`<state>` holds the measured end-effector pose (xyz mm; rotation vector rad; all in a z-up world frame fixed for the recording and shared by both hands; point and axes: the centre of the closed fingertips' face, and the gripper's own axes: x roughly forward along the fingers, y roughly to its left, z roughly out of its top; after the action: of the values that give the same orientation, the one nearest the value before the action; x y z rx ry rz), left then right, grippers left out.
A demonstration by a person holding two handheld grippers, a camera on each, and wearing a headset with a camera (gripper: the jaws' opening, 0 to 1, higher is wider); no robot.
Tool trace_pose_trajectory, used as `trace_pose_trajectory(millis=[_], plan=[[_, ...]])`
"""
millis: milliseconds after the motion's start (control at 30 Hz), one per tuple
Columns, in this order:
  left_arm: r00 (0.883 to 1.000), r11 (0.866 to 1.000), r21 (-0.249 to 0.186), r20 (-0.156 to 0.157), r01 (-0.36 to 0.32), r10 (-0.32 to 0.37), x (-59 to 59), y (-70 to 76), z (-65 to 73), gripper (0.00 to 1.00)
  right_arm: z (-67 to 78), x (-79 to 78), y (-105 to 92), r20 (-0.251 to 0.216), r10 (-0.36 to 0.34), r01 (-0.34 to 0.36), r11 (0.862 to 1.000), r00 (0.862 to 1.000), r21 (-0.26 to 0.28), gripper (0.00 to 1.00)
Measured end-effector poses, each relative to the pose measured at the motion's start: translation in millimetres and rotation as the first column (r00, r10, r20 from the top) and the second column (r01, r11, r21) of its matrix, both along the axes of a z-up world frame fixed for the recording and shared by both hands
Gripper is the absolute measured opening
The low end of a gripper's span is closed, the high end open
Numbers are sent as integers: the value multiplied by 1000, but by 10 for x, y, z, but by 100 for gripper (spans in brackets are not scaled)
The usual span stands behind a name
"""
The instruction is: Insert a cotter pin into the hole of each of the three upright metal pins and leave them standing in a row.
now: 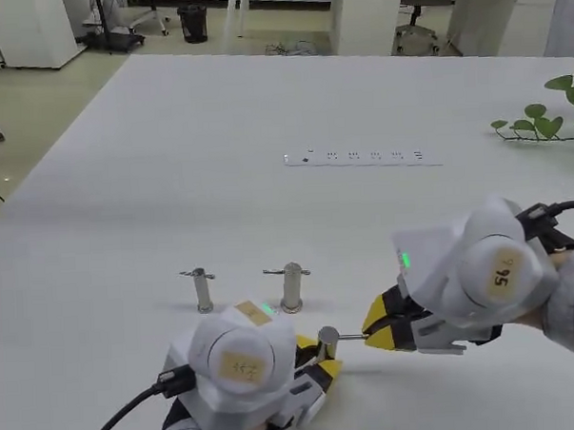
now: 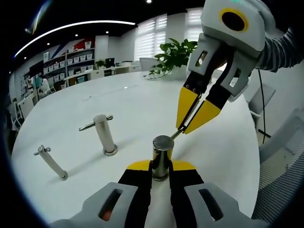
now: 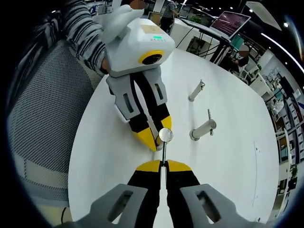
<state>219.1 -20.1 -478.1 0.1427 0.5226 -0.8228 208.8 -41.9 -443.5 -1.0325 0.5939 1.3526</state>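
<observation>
The white table point(image 1: 264, 121) takes up most of the head view. A leafy plant point(image 1: 550, 118) sits at its far right edge, and a white power strip point(image 1: 361, 157) lies flat toward the far side, near the middle.

The right gripper point(image 1: 373, 333) comes in from the right, low over the tabletop. Its yellow-tipped jaws are almost together, pinching a thin loose cotter pin point(image 1: 352, 338) that lies level and points left. The left gripper point(image 1: 320, 359) reaches in from the near edge. Its jaws are narrow and clamped on the lower shaft of the near metal pin point(image 1: 327, 343), which stands upright between the yellow tips.

In the left gripper view, the free end of the loose cotter pin meets the side of the near metal pin just under its flat head. Whether it is inside the hole cannot be told.

Farther back and to the left stand the left metal pin point(image 1: 204, 291) and the middle metal pin point(image 1: 291, 289), both upright, side by side and apart from each other. The near metal pin stands to their right and closer to the person, out of line with them.

A first fitted cotter pin point(image 1: 196, 274) crosses the top of the left metal pin. A second fitted cotter pin point(image 1: 286, 271) crosses the top of the middle metal pin.
</observation>
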Motion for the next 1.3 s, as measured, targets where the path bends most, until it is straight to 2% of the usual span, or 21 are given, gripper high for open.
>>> trace_pose_trajectory(millis=[267,800,1300], plan=[[1000,1000,0,7,-17,17,4,-1,-5,10,-7,7,60,-6,-17,17,1000,1000,10,0],[999,999,-22,-4,-36,36,9,-2,-14,10,-19,14,152,-28,-51,52,998,998,39,0],[999,999,-24,-7,-37,36,10,-3,-17,10,-17,1,216,-37,-61,63,995,997,72,0]])
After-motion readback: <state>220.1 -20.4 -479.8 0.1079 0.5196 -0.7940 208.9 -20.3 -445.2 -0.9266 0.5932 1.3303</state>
